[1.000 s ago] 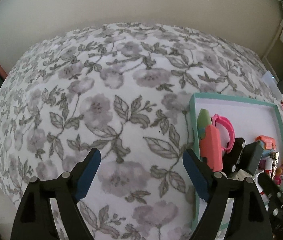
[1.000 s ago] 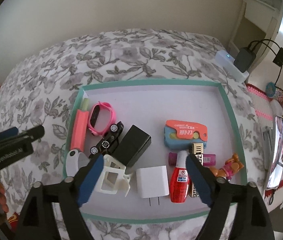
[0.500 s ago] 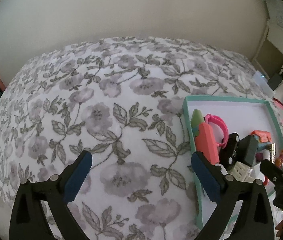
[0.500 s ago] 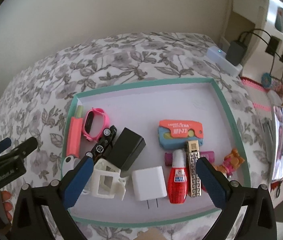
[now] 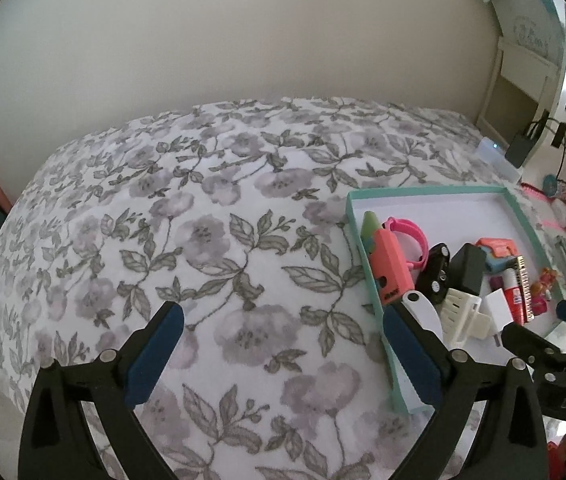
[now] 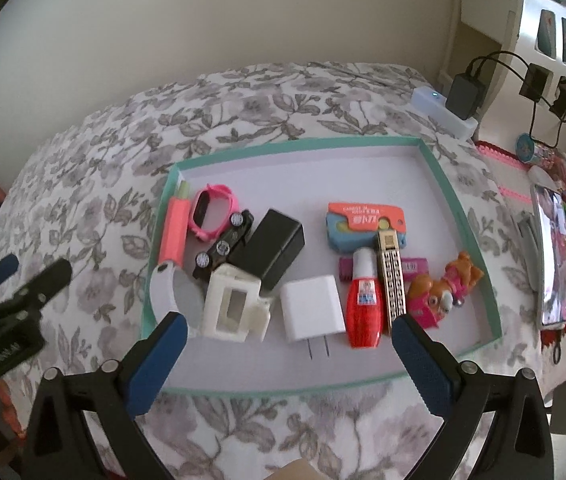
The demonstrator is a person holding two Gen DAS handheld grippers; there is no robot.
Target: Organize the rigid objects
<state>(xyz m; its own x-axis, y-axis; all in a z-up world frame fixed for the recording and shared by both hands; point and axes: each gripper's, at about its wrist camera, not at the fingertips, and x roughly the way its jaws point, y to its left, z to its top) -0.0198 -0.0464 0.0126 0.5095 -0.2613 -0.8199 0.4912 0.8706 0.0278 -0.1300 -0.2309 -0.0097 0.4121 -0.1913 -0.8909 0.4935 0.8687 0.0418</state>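
Observation:
A teal-rimmed white tray (image 6: pixel 439 168) lies on the floral cloth and holds several small objects: a pink watch (image 6: pixel 213 210), a black toy car (image 6: pixel 225 242), a black charger (image 6: pixel 273 242), a white plug adapter (image 6: pixel 314 314), a red bottle (image 6: pixel 365 306), an orange-blue knife case (image 6: pixel 365 224) and a toy dog (image 6: pixel 445 286). My right gripper (image 6: pixel 287 356) is open and empty above the tray's near edge. My left gripper (image 5: pixel 283 350) is open and empty over the bare cloth, left of the tray (image 5: pixel 353 216).
The floral cloth (image 5: pixel 203 232) covers the surface up to a beige wall. A white power strip with black chargers (image 6: pixel 449 108) and a phone with bright toys (image 6: pixel 553 256) lie right of the tray. A white shelf stands at the far right.
Both grippers have drawn back and risen, so the tray and cloth look smaller and lower. Both stay open. The objects in the tray have not moved.

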